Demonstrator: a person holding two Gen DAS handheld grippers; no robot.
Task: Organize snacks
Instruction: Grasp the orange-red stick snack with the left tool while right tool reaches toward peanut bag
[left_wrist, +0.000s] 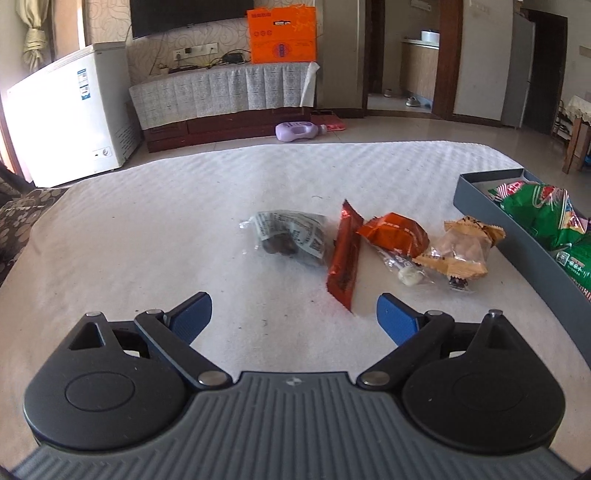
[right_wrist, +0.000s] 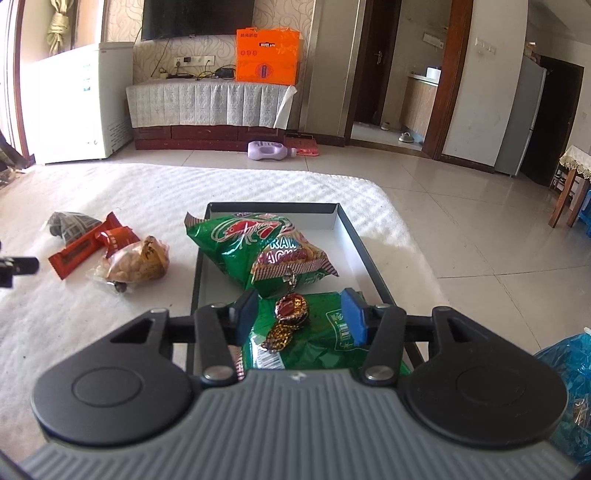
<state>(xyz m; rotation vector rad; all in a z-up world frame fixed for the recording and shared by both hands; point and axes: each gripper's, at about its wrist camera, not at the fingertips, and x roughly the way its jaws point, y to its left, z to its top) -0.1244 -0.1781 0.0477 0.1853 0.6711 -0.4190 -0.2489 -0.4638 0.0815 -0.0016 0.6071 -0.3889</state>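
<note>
My right gripper (right_wrist: 300, 319) hangs open over the near end of the dark grey tray (right_wrist: 369, 251). A small red-and-gold wrapped candy (right_wrist: 291, 314) lies between its fingers on a green snack bag (right_wrist: 325, 339), with the pads clear of it. A green prawn cracker bag (right_wrist: 266, 247) fills the tray's middle. My left gripper (left_wrist: 295, 314) is open and empty just above the white tablecloth. A long red-brown bar (left_wrist: 345, 254) lies right in front of it. Around the bar are a grey clear packet (left_wrist: 291, 238), an orange packet (left_wrist: 395, 232) and a tan packet (left_wrist: 461, 247).
A clear-wrapped sweet (left_wrist: 406, 273) lies partly under the orange and tan packets. A blue plastic bag (right_wrist: 569, 369) sits right of the tray. The table's far edge (left_wrist: 295, 147) drops to tiled floor, where a purple bottle (left_wrist: 295, 131) lies. A white freezer (left_wrist: 66, 118) stands at far left.
</note>
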